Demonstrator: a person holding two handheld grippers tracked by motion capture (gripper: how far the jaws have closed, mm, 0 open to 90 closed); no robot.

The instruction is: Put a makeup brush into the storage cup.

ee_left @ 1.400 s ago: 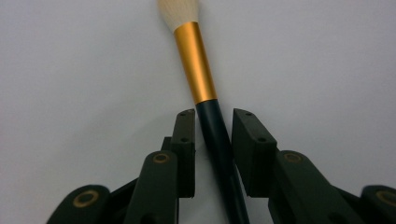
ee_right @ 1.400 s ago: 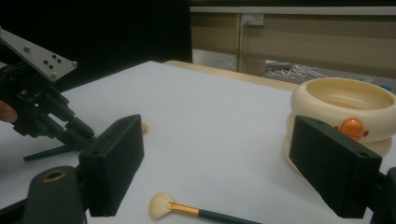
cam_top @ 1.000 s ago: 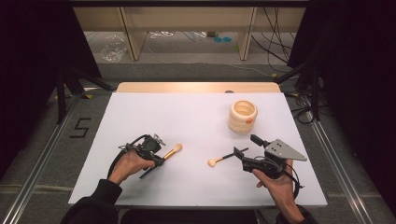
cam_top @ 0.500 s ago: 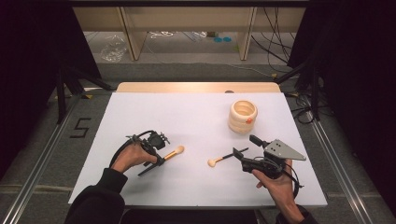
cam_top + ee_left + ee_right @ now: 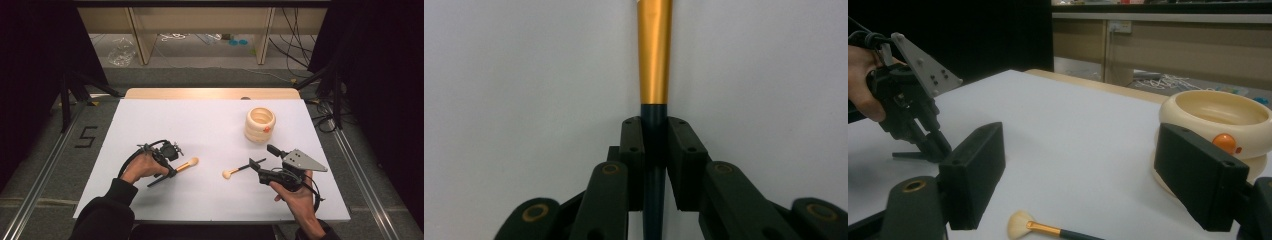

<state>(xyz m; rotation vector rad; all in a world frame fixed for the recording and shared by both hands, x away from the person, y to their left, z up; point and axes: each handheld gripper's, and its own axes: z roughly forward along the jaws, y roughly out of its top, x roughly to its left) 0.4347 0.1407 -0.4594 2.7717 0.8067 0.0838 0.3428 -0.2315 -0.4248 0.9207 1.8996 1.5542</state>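
Observation:
My left gripper (image 5: 174, 168) (image 5: 655, 130) is shut on the dark handle of a makeup brush (image 5: 189, 164), whose gold ferrule (image 5: 654, 50) points away over the white table (image 5: 210, 125). The handle's end sticks out toward the front left. A second brush (image 5: 235, 171) (image 5: 1048, 230) with a pale fan head lies flat at centre right. My right gripper (image 5: 262, 159) (image 5: 1088, 170) stands open just above it, one jaw on each side of the handle's end and not touching it. The right gripper view also shows the left gripper (image 5: 930, 142) at the far left.
A cream ribbed bowl (image 5: 260, 124) (image 5: 1218, 120) with a small orange knob stands at the back right of the table. Beyond the table's wooden far edge (image 5: 210, 93) are cables and shelving legs on the floor.
The left hand has rolled and shifted slightly right with its brush, so the handle's dark end now shows below the hand. The right hand and the second brush have not moved.

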